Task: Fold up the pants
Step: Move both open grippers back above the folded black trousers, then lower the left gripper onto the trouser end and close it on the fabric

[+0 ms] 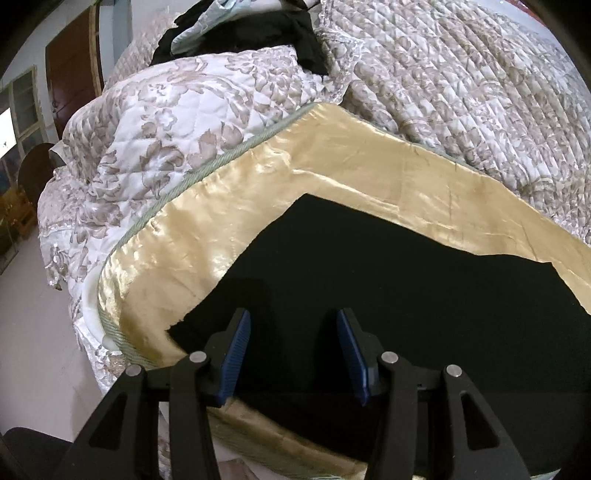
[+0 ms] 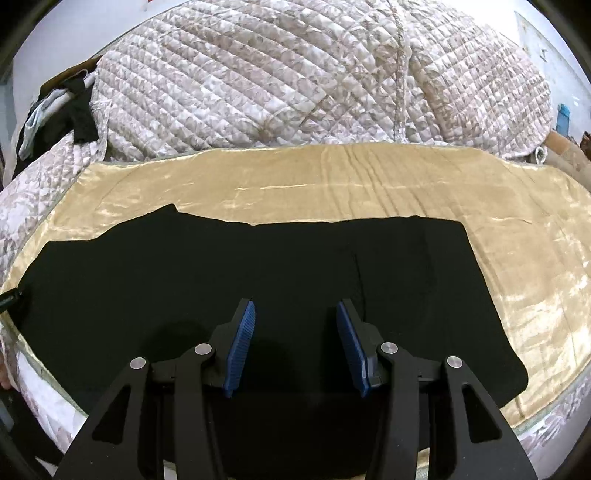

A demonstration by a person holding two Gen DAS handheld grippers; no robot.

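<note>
Black pants [image 2: 221, 266] lie spread flat and lengthwise on a shiny gold cloth [image 2: 295, 184] on the bed. The right wrist view shows most of their length, with a rounded end at the right. My right gripper [image 2: 295, 304] hovers over their near middle, its blue pads apart and nothing pinched between them. In the left wrist view one end of the pants [image 1: 388, 288] lies over the gold cloth [image 1: 332, 166] near the bed's corner. My left gripper [image 1: 292, 314] is above that end, open, with only flat fabric showing between its pads.
A floral quilted bedspread [image 2: 295, 74] is bunched behind the gold cloth, also in the left wrist view [image 1: 461, 85]. A pile of dark and pale clothes [image 1: 258, 33] lies at the far corner. The bed edge drops to a pale floor [image 1: 29, 314] on the left.
</note>
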